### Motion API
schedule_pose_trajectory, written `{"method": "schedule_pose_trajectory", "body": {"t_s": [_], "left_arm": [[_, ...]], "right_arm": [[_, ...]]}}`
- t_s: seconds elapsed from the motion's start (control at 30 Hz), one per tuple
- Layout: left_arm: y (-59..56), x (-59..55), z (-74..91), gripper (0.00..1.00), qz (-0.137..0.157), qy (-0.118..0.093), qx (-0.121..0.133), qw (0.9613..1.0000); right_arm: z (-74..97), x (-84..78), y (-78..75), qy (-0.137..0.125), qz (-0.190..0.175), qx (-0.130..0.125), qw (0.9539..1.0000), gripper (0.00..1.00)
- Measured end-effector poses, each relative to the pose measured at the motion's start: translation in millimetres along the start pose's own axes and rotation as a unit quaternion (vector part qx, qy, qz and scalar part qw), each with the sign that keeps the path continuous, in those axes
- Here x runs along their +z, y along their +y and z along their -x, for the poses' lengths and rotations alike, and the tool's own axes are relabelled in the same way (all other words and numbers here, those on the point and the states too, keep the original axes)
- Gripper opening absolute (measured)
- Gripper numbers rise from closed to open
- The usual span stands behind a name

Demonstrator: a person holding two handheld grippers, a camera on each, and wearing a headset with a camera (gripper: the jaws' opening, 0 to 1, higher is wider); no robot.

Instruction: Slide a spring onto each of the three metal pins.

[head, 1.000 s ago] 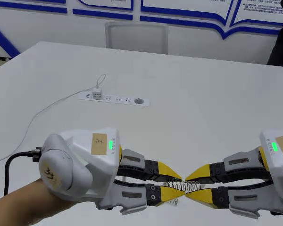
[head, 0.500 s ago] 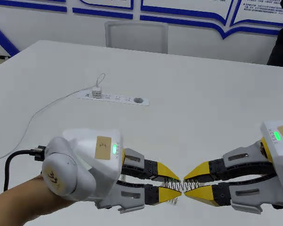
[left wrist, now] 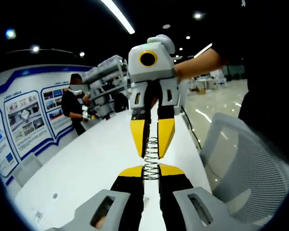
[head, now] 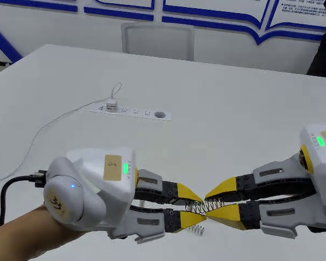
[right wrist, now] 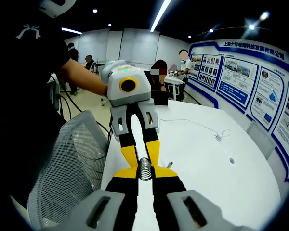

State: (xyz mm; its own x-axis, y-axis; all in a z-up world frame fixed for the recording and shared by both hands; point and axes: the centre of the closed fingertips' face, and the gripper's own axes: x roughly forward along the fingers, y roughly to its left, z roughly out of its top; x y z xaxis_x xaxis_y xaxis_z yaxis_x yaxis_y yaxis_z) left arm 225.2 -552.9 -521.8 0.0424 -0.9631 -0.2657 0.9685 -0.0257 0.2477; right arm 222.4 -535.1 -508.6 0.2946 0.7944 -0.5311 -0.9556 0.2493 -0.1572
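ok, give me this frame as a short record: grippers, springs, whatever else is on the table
left gripper: shut on one end of a coiled metal spring
right gripper: shut on the other end
held spring: lifted off the white table, bridging both pairs of yellow tips
second metal spring: lying loose on the table below the tips
background: white power strip with cable, farther back

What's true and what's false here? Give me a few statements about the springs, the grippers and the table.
1. One spring is held between the left gripper and the right gripper. True.
2. A second spring lies on the table. True.
3. The power strip has nothing plugged in. False: the power strip has a white plug in it.
4. The grippers point away from each other. False: they face tip to tip.
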Motion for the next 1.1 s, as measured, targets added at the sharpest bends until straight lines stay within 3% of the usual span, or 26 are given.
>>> {"method": "schedule_pose_trajectory", "body": {"t_s": [0.53,0.8,1.1], "left_arm": [[-3.3,-2.3,-5.7,0.09,0.024,-0.007,0.013,0.9996],[2.3,-2.5,-1.6,0.09,0.039,-0.019,0.030,0.9986],[1.7,-3.6,-2.6,0.09,0.040,-0.019,0.030,0.9986]], "right_arm": [[-9.2,18.8,3.3,-0.035,-0.017,0.004,0.9992,0.11],[-11.5,22.4,-1.9,-0.040,-0.029,-0.006,0.9988,0.12],[-10.0,19.8,-5.6,-0.039,-0.048,-0.009,0.9980,0.16]]}}
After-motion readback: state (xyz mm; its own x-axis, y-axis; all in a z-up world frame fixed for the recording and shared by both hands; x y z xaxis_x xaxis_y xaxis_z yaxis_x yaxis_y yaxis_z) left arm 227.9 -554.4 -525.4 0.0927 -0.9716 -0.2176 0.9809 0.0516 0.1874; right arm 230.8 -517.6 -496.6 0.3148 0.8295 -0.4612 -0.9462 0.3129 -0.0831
